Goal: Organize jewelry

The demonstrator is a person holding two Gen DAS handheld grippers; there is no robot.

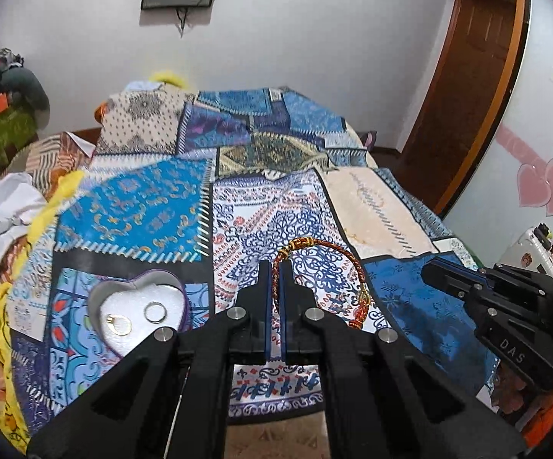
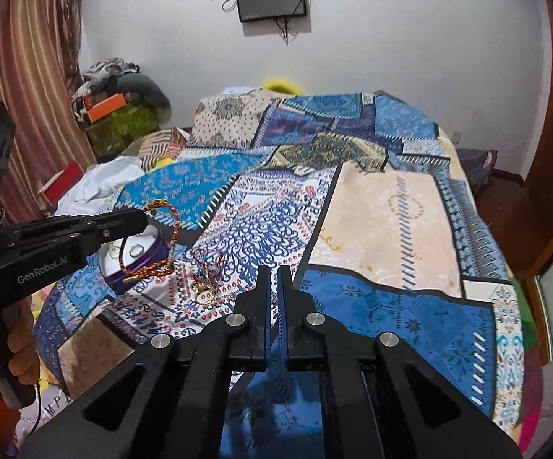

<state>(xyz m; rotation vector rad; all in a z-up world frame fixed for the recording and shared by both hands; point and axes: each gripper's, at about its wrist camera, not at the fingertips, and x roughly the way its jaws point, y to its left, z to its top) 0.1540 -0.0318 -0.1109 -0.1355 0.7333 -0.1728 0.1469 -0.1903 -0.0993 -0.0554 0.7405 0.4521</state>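
- Left wrist view: the left tongs pinch the red-and-gold braided bracelet by its left side, and the loop hangs to the right of the fingers above the patchwork bedspread.
- To the near left, the heart-shaped box lies open on the bedspread; on its white lining rest a silver ring and, just left of it, a gold ring.
- The right tongs show at the right edge, well apart from the bracelet.
- Right wrist view: the right tongs are pressed nearly together with nothing between them, above the bedspread.
- At left, the left tongs hold the bracelet over the box, whose rings show faintly.
- A tangle of small red-corded jewelry lies on the bedspread just right of the box.
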